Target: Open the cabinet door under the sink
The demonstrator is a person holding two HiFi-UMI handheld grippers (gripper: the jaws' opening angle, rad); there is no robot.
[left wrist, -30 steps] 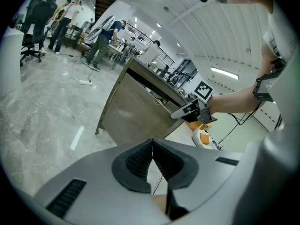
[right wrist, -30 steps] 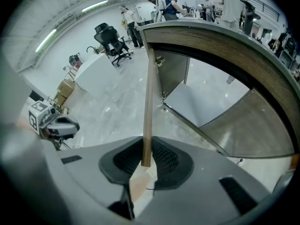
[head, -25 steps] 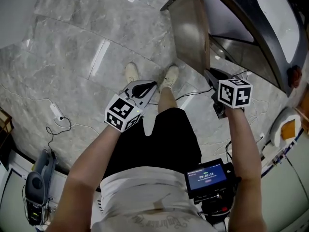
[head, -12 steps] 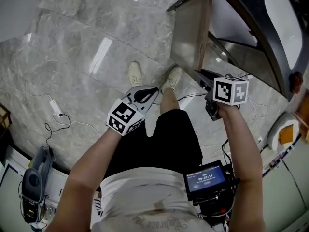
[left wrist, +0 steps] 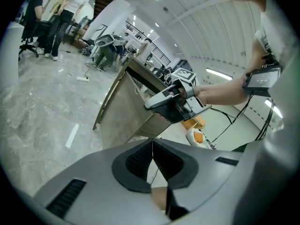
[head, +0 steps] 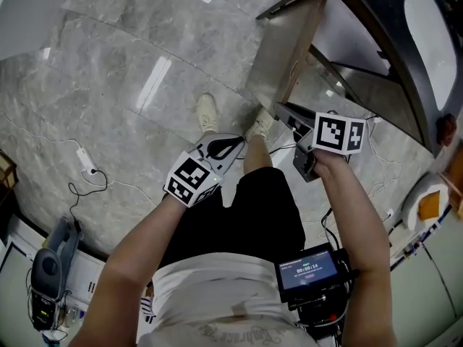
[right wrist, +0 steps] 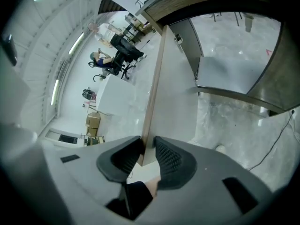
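The cabinet door [head: 283,49] under the white sink [head: 427,20] stands swung out, and the cabinet's inside [right wrist: 225,74] shows. My right gripper [head: 283,110] is at the door's lower free corner. In the right gripper view the door's edge [right wrist: 152,102] runs between the jaws of the right gripper [right wrist: 147,150], a pad lying on each face. These jaws have just been opening a little with the door edge between them. My left gripper [head: 235,143] hovers over the floor by the person's legs, shut and empty, its pads [left wrist: 140,158] pressed together.
A power strip with its cable [head: 85,161] lies on the marble floor at left, a grey device [head: 47,280] at lower left. Cables [head: 376,150] trail by the cabinet. A bowl with something orange [head: 427,201] sits at right. The person's shoes [head: 208,113] stand before the door.
The door has swung further open, toward the left of the head view. The right gripper has gone left with it and rolled. The left gripper has barely shifted.
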